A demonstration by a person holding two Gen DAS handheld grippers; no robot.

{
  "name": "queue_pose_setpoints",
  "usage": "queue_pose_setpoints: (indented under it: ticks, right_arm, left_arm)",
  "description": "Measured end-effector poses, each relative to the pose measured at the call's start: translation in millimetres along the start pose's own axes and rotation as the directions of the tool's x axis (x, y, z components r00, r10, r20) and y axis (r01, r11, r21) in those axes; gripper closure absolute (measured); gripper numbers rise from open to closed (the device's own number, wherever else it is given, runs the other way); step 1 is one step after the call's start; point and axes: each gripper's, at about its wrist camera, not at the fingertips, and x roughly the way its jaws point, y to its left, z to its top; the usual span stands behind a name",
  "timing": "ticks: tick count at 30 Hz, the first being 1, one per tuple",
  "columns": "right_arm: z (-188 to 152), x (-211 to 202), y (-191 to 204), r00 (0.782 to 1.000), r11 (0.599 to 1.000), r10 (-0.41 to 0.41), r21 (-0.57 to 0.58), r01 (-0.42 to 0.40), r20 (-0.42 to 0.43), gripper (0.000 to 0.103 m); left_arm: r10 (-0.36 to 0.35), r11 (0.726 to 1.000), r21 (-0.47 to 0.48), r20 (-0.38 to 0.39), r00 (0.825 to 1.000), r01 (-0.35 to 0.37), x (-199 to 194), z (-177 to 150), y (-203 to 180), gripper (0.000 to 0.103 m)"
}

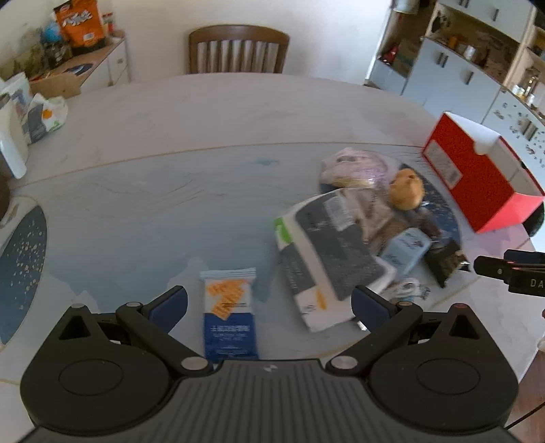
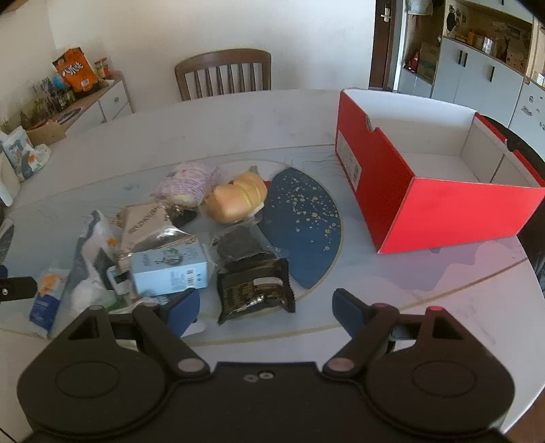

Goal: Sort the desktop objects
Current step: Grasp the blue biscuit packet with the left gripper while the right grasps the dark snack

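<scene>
A pile of packaged snacks lies on the round table. My left gripper (image 1: 269, 303) is open, and a blue and white snack bar (image 1: 229, 317) lies flat between its fingers. To the right lie a large grey and white bag (image 1: 323, 259), a light blue carton (image 1: 405, 250) and a bread roll (image 1: 407, 189). My right gripper (image 2: 265, 308) is open above a dark wrapped cake (image 2: 253, 289), apart from it. The light blue carton (image 2: 168, 269), the bread roll (image 2: 235, 197) and a purple wrapped bun (image 2: 187, 180) lie beyond. An open, empty red box (image 2: 439, 211) stands at the right.
The red box (image 1: 477, 177) stands at the table's right side in the left wrist view. A wooden chair (image 1: 238, 49) stands at the far edge. A sideboard with an orange bag (image 1: 81, 22) is at the back left. Cabinets (image 2: 477, 78) line the right wall.
</scene>
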Motion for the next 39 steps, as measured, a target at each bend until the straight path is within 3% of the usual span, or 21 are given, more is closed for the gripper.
queue_pose_setpoints:
  ticks: [5, 18, 24, 32, 39]
  right_arm:
    - [4, 18, 3, 1.000, 0.999, -0.008, -0.046, 0.008, -0.006, 0.018]
    - [5, 53, 7, 0.997, 0.997, 0.006, -0.074, -0.012, -0.074, 0.019]
    - [7, 61, 5, 0.996, 0.998, 0.002, -0.061, -0.008, -0.089, 0.020]
    - [6, 63, 9, 0.994, 0.997, 0.003, -0.072, -0.010, -0.105, 0.021]
    - [8, 64, 7, 0.992, 0.997, 0.020, -0.070, -0.029, -0.125, 0.028]
  left_arm:
    - [0.056, 0.998, -0.032, -0.027, 0.998, -0.057, 17, -2, 10, 0.001]
    - [0.080, 0.996, -0.020, -0.083, 0.993, -0.082, 47, -12, 25, 0.001]
    - [0.081, 0.996, -0.032, -0.111, 0.990, -0.085, 51, -12, 28, 0.012]
    - [0.100, 0.995, 0.004, -0.094, 0.990, -0.100, 50, -11, 25, 0.029]
    - [0.119, 0.993, 0.022, -0.078, 0.990, -0.118, 50, -11, 22, 0.057]
